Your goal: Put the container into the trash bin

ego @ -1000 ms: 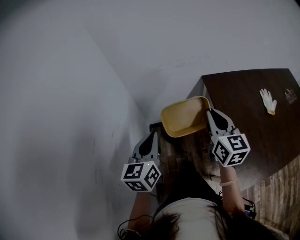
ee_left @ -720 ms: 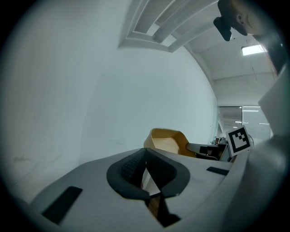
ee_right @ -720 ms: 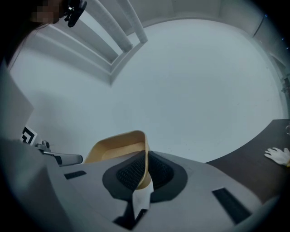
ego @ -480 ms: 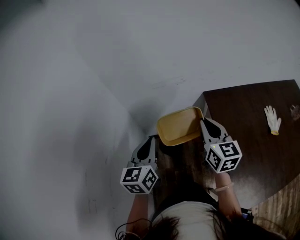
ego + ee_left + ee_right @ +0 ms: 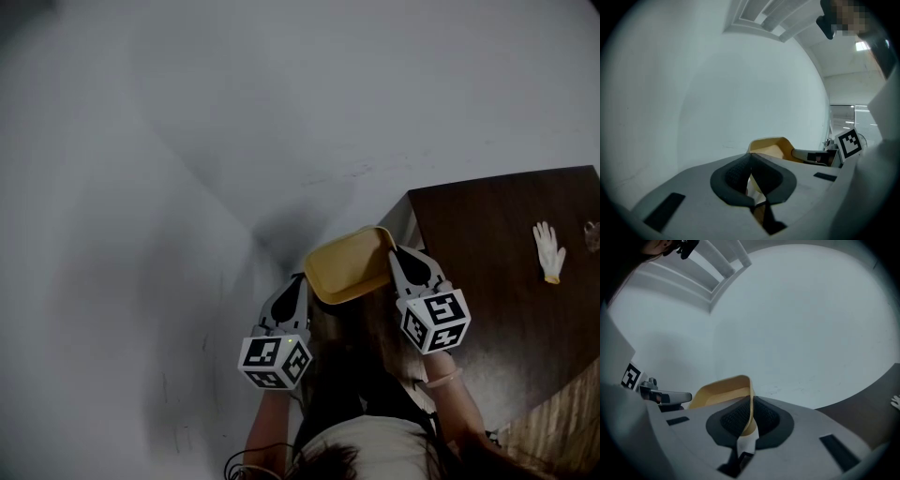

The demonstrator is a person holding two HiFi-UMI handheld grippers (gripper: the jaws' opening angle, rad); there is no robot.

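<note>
Holds the container [image 5: 349, 266] by its rim in the right gripper [image 5: 397, 259], jaws tight. Keeps the left gripper [image 5: 299, 284] shut and empty just beside it. Moves left, off the table [image 5: 497, 244]. No bin in view yet.

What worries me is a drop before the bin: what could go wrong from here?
1. The right gripper pinches only the yellow container's thin rim, held tilted in the air; it could twist or slip out.
2. The left gripper sits by the opposite edge, but its hold isn't clear.
3. No trash bin is in view; releasing now would miss.
</note>
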